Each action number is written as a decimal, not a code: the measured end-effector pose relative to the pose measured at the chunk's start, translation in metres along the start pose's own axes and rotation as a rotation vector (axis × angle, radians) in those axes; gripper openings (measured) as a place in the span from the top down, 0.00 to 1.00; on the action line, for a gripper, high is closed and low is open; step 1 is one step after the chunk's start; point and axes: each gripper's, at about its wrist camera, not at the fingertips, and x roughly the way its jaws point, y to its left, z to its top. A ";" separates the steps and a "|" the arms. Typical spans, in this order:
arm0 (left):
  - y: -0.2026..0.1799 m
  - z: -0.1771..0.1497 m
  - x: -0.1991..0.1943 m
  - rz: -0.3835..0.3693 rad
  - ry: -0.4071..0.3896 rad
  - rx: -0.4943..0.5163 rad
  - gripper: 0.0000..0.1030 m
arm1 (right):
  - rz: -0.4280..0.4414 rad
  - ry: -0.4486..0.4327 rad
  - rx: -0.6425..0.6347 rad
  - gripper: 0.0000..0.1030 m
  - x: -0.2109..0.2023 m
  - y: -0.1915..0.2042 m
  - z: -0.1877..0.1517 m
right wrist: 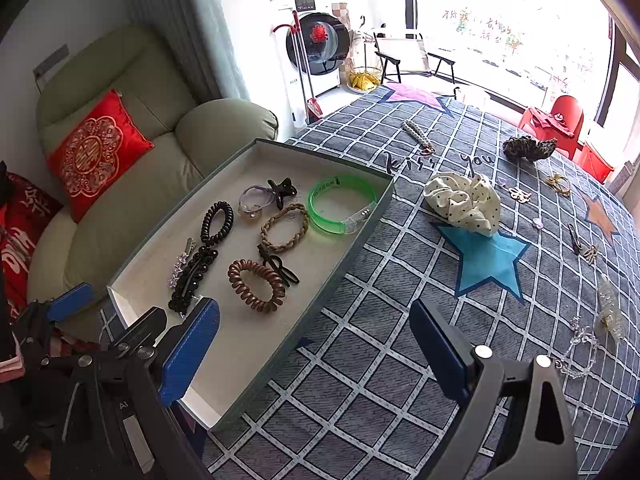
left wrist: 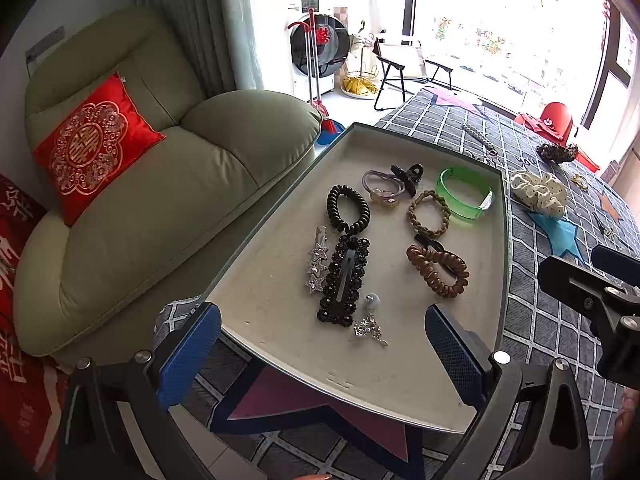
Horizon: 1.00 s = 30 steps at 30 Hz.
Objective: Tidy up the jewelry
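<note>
Left wrist view: the left gripper (left wrist: 324,356) hangs spread and empty over the near edge of the tray (left wrist: 280,320), which holds a black beaded clip (left wrist: 344,280), brown coil tie (left wrist: 438,270) and green bangle (left wrist: 466,194).

Right wrist view: the right gripper (right wrist: 316,354), spread and empty, hovers over the checked blanket (right wrist: 380,380); a polka-dot scrunchie (right wrist: 466,202) lies right of the tray (right wrist: 352,248), and a leopard scrunchie (right wrist: 528,148) lies farther off.

In the right wrist view, the left gripper (right wrist: 132,320) covers the tray's (right wrist: 256,344) near corner and the lower end of the black beaded clip (right wrist: 192,276). Right of the right gripper (right wrist: 316,352), small trinkets (right wrist: 582,246) on the bedspread (right wrist: 380,380) are too tiny to identify (clips, perhaps). The clear chain (right wrist: 580,348) slips behind that gripper's housing.
</note>
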 end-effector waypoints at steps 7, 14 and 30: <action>0.000 0.000 -0.001 0.002 0.000 0.000 0.00 | 0.001 0.001 0.000 0.06 0.000 0.000 0.000; 0.000 0.000 -0.001 0.002 0.000 0.000 0.00 | 0.002 0.001 -0.001 0.06 -0.001 0.001 0.000; 0.001 -0.001 -0.002 0.006 0.000 -0.002 0.00 | 0.003 0.000 -0.001 0.06 -0.002 0.001 0.000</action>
